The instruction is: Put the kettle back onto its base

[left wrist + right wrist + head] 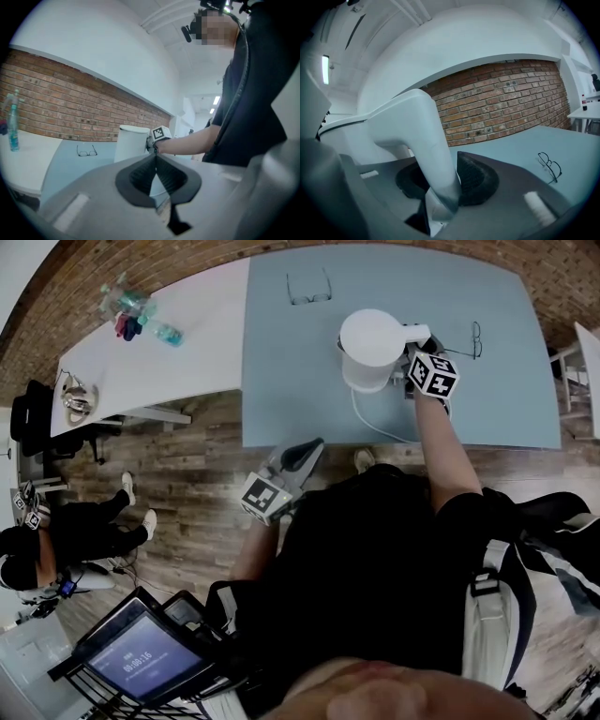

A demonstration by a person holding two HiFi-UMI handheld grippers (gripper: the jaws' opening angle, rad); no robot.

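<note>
A white kettle [370, 348] stands near the middle of the grey-blue table [487, 409], with a white cord [375, 423] curling out from under it toward the front edge. Its base is hidden beneath it. My right gripper [412, 345] is at the kettle's right side, shut on the white handle [426, 140], which fills the space between the pads [476, 180]. My left gripper [314, 444] hovers just off the table's front edge, shut and empty. From the left gripper view [154, 161] the kettle [131, 143] stands ahead with the right hand beside it.
Two pairs of glasses lie on the table, one at the back left [309, 289] and one right of the kettle [476, 338]. A white table [159, 362] with bottles [141, 315] adjoins on the left. A person [56, 531] sits on the floor at left.
</note>
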